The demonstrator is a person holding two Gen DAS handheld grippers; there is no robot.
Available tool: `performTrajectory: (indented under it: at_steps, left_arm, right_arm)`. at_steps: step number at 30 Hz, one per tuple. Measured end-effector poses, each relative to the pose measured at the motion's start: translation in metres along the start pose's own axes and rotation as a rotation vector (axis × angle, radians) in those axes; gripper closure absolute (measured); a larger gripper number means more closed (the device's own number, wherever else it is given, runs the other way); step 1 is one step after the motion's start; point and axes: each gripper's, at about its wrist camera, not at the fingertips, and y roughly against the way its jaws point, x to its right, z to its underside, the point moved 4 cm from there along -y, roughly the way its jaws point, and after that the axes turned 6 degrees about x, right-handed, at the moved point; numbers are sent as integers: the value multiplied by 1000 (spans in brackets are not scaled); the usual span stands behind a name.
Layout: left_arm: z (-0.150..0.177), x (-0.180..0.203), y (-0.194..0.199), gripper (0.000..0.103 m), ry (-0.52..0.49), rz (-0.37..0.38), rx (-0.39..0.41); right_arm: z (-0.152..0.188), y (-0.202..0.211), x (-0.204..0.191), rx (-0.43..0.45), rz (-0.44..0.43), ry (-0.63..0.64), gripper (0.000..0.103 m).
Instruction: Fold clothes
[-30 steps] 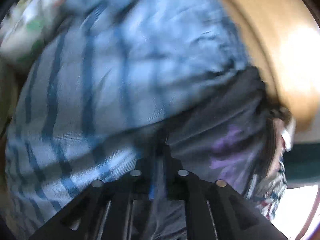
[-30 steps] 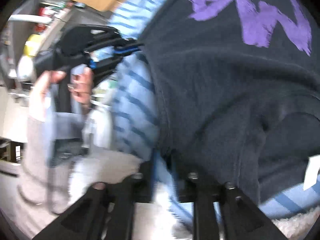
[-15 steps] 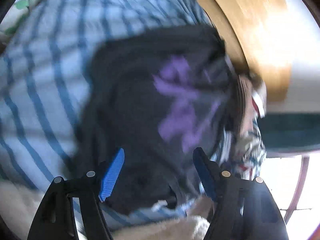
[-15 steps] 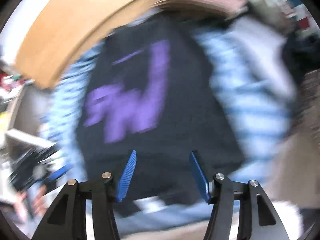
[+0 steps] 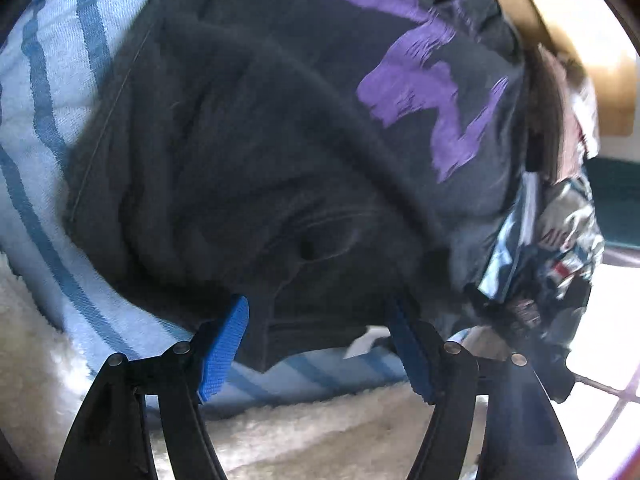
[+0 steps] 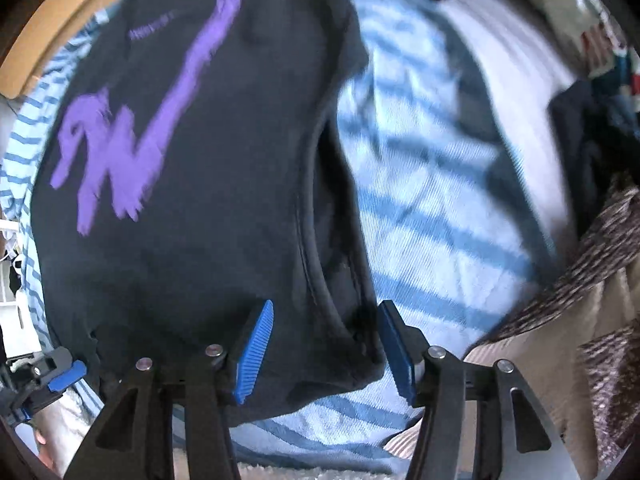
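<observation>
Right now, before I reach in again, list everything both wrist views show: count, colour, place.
T-shirt: one, black with purple print, spread on the striped cloth.
Striped cloth: one, light blue with darker stripes, under the T-shirt.
Fleecy blanket: one, cream, beneath everything at the near edge.
Clothes heap: several mixed garments, patterned, beyond the T-shirt's right side.
Knitted cloth: one, brown and grey, right of the striped cloth.
Wooden board: one, tan, behind the pile.
Left tongs: black with blue pads, open over the T-shirt's near edge.
Right tongs: same, open over its hem.
</observation>
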Motion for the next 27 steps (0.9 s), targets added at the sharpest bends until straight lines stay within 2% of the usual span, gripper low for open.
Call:
performTrajectory:
  at_steps: [2, 5, 7, 10, 12, 14, 15, 17, 18, 20, 23, 27]
  left_arm:
    - [2, -2, -2, 31, -11, -32, -14]
    - [5, 1, -2, 31, -97, -155, -14]
    - [8, 6, -2, 31, -180, -246, -11]
    - [13, 9, -9, 31, -263, -330, -17]
    - [17, 10, -14, 32, -306, -371, -24]
    - [21, 10, -20, 43, -347, -411, -31]
    - [23, 8, -19, 45, -357, -422, -25]
    - [27, 5, -13, 60, -378, -451, -15]
    - [28, 2, -11, 62, -383, -471, -15]
    - [28, -5, -8, 62, -384, -497, -17]
    - [27, -12, -5, 62, -385, -528, -11]
    - [22, -6, 9, 62, -354, -428, 17]
  right_arm:
    - [1, -5, -2, -21, 16, 9, 45]
    - [11, 24, -24, 71, 7, 104, 43]
    - [26, 35, -51, 85, -14, 215, 43]
    - [51, 27, -92, 29, -32, 363, 43]
    - [60, 13, -110, -14, 26, 431, 45]
    - [65, 2, -120, -41, 140, 508, 46]
    - [65, 0, -122, -46, 173, 524, 45]
    - [64, -3, -120, -61, 219, 523, 46]
    - [63, -3, -116, -66, 236, 506, 46]
    - [60, -4, -107, -78, 269, 466, 46]
    - [60, -7, -98, -106, 344, 457, 41]
    - [63, -9, -102, -123, 409, 495, 41]
